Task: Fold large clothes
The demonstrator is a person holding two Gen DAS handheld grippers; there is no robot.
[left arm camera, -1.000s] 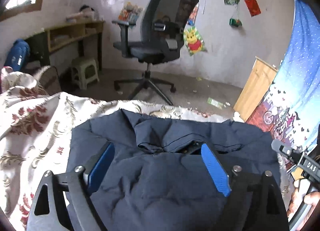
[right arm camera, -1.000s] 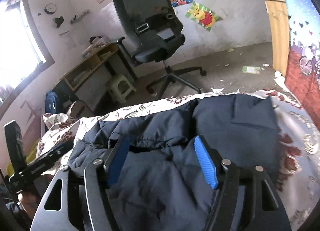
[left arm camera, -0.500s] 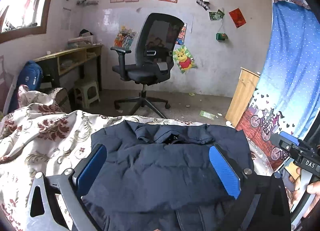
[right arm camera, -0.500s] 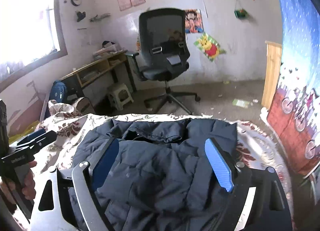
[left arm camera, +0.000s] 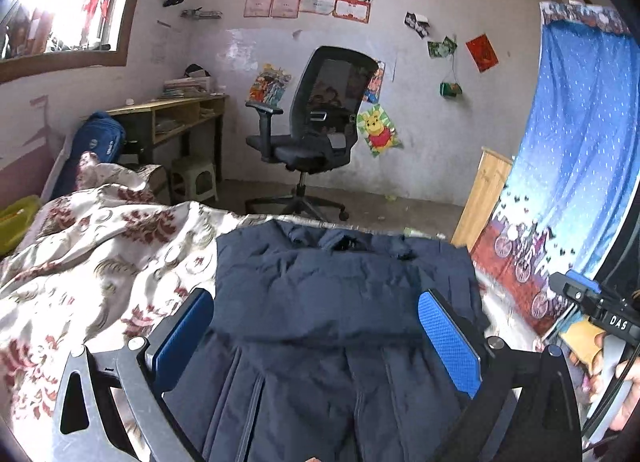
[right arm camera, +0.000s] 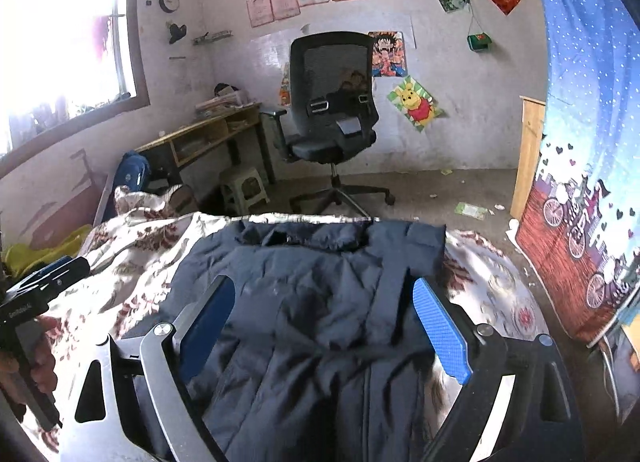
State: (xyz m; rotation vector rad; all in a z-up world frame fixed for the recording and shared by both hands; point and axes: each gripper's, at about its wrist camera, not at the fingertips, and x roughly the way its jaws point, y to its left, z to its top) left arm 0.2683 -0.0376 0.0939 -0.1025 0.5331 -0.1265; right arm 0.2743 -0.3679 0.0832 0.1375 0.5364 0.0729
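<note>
Behind the bed we see a pale plastered wall hung with certificates and cartoon posters, a black mesh office chair [left arm camera: 316,130] standing on the bare floor before it, and a wooden desk [left arm camera: 176,118] under the bright window with a small green plastic stool [left arm camera: 195,178] beside it. To our right hangs a blue curtain with a printed bicycle border [left arm camera: 560,182], and a pale wooden board [left arm camera: 482,194] leans near it.

Nearer to us, the floral cream-and-maroon bedspread [left arm camera: 80,254] covers the bed, rumpled into a heap on the left. On it lies the dark navy padded jacket [left arm camera: 332,302], collar toward the chair, its upper part folded over the lower, with a crosswise fold edge showing.

Our left gripper [left arm camera: 316,338] hovers above the jacket with its blue-padded jaws spread wide, having just been opening, and nothing is gripped between them. Our right gripper [right arm camera: 324,330] also stands wide apart over the cloth, jaws likewise just opened, holding nothing. In each wrist view we see the other gripper at the frame edge, in a hand. Nothing lies on top of the jacket.
</note>
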